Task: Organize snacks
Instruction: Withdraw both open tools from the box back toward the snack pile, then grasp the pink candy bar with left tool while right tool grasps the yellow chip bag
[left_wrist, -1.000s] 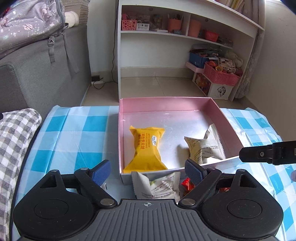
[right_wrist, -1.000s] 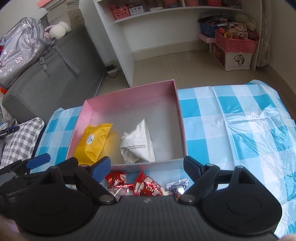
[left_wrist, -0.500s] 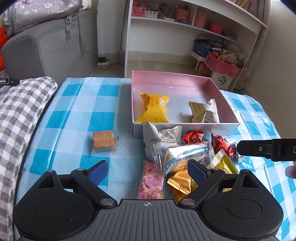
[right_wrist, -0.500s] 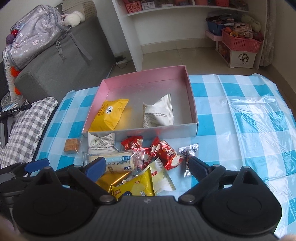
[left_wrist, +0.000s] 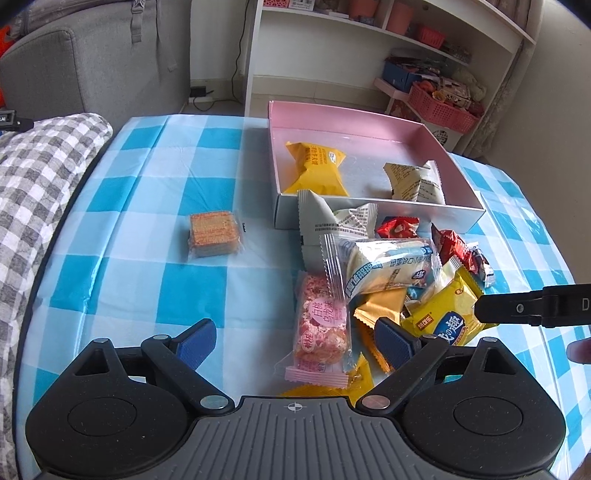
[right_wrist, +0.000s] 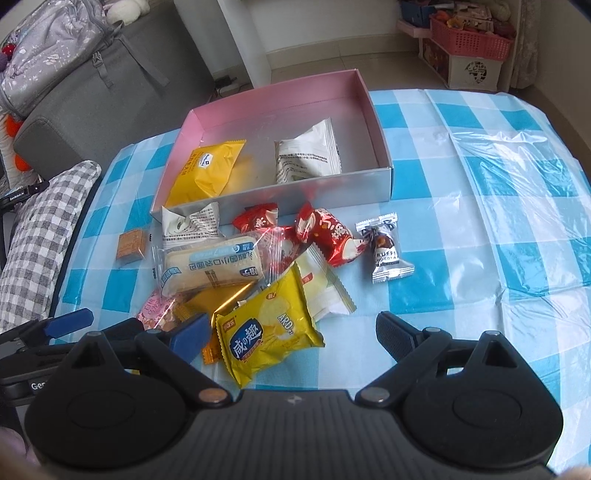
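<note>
A pink box (left_wrist: 369, 122) (right_wrist: 280, 92) holds a yellow snack pack (left_wrist: 316, 170) (right_wrist: 207, 171) and a white pack (left_wrist: 413, 184) (right_wrist: 306, 157). In front of it lies a pile of snacks: a clear-wrapped cake (left_wrist: 388, 266) (right_wrist: 214, 266), a yellow chip bag (left_wrist: 443, 314) (right_wrist: 266, 328), a pink bar (left_wrist: 321, 328), red candies (right_wrist: 328, 232), a truffle candy (right_wrist: 386, 247). My left gripper (left_wrist: 295, 343) is open and empty above the pile's near side. My right gripper (right_wrist: 291, 332) is open and empty over the chip bag.
A small wrapped brown biscuit (left_wrist: 214, 232) (right_wrist: 129, 245) lies apart on the blue checked tablecloth (left_wrist: 147, 184), left of the box. A checked cushion (left_wrist: 33, 177) is at the left edge. A grey sofa, white shelves and pink baskets stand behind the table.
Both grippers have pulled back and up from the box, so the snack pile in front of it has come into view. Both stay open and empty.
</note>
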